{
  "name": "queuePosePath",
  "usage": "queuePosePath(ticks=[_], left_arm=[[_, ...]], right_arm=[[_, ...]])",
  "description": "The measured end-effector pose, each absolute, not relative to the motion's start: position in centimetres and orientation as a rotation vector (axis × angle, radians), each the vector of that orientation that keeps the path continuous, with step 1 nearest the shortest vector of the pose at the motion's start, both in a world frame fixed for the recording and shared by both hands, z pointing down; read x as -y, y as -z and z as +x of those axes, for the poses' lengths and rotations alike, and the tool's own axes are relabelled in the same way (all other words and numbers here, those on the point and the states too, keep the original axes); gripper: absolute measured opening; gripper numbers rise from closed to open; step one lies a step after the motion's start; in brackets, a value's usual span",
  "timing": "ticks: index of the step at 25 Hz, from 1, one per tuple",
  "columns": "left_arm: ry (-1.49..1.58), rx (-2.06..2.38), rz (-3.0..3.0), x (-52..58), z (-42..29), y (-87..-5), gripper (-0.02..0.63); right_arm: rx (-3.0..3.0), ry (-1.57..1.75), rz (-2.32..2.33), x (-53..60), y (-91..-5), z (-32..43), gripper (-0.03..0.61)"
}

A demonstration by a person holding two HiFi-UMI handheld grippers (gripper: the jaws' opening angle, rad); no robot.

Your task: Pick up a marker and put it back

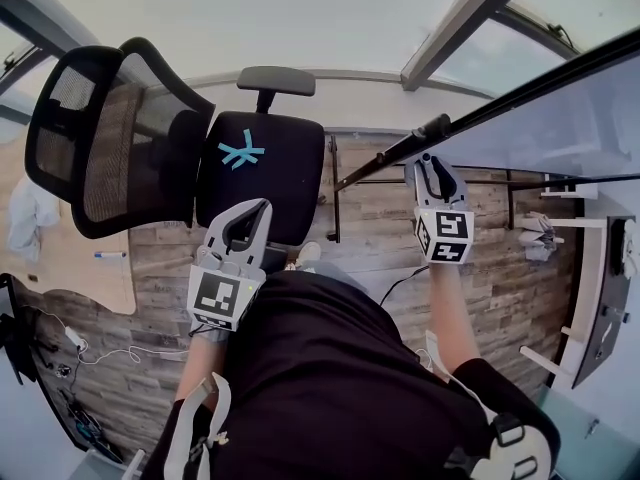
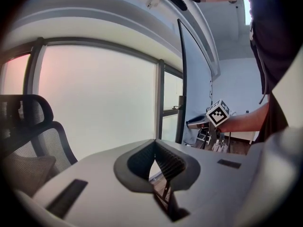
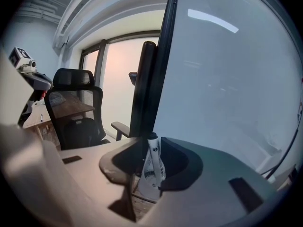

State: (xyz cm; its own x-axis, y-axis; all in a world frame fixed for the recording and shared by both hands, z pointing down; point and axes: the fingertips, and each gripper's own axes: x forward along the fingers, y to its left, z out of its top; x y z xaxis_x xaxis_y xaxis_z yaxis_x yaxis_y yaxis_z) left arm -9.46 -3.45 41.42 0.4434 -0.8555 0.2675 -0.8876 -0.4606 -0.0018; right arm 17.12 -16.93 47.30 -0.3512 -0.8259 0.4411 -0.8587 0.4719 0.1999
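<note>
A white marker (image 3: 152,167) with a black cap stands upright between the jaws of my right gripper (image 3: 150,161), which is shut on it. The gripper is held up close to the dark edge of a whiteboard (image 3: 227,79). In the head view my right gripper (image 1: 432,173) is raised at the whiteboard's frame (image 1: 500,108), and the marker is hard to make out there. My left gripper (image 1: 240,230) hangs lower, in front of the office chair. In its own view the left gripper (image 2: 155,157) is shut with nothing between its pads.
A black mesh office chair (image 1: 150,138) stands straight ahead on the wooden floor (image 1: 370,228). A desk (image 1: 80,258) with a small pen-like object (image 1: 110,255) lies at the left, with cables (image 1: 70,348) below. White shelving (image 1: 590,298) is at the right.
</note>
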Motion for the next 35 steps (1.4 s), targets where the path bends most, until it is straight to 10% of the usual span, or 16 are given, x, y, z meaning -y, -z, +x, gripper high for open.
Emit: queuePosePath(ticks=[35], left_arm=[[-0.247, 1.453, 2.615, 5.0, -10.6, -40.4, 0.008]], right_arm=[[2.168, 0.015, 1.555, 15.2, -41.6, 17.4, 0.081]])
